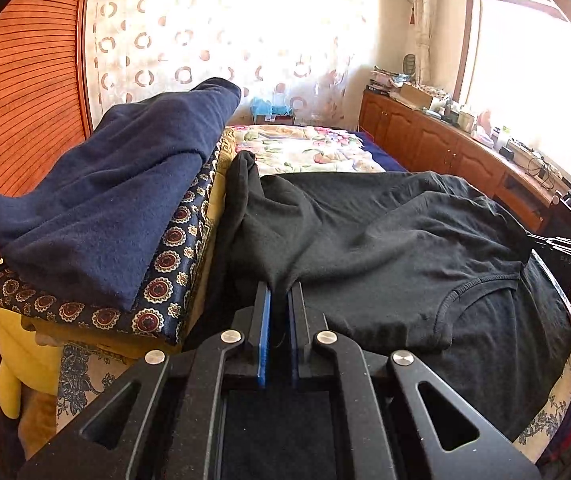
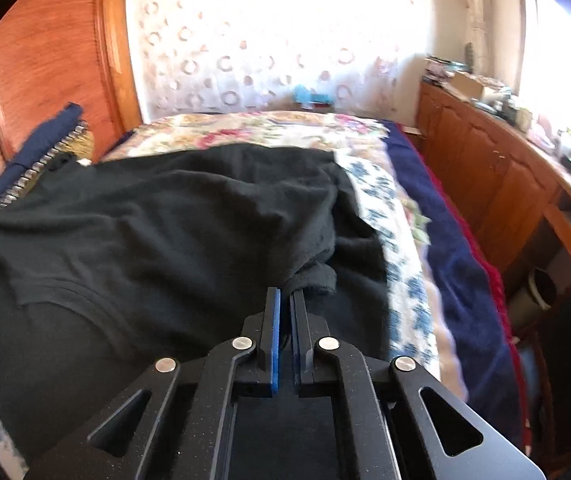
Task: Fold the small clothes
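Pinching black cloth, both grippers: left gripper (image 1: 279,290) fingers clamped on a raised fold of the black T-shirt (image 1: 385,240), right gripper (image 2: 286,294) fingers clamped on its hem at 12 o'clock. Shirt lies spread across the bed (image 2: 401,240). At 10 o'clock, left view, folded navy garment (image 1: 105,200) sits atop a patterned cushion (image 1: 157,312). Farther, curtain (image 1: 225,32); wood cabinet (image 1: 425,140) at 2 o'clock.

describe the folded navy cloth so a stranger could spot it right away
Start at the wooden headboard. Against it sits a stack of cushions topped by a medallion-print cushion, and the navy fleece lies folded on that. Unlike the black t-shirt nearby, it is blue and untouched.
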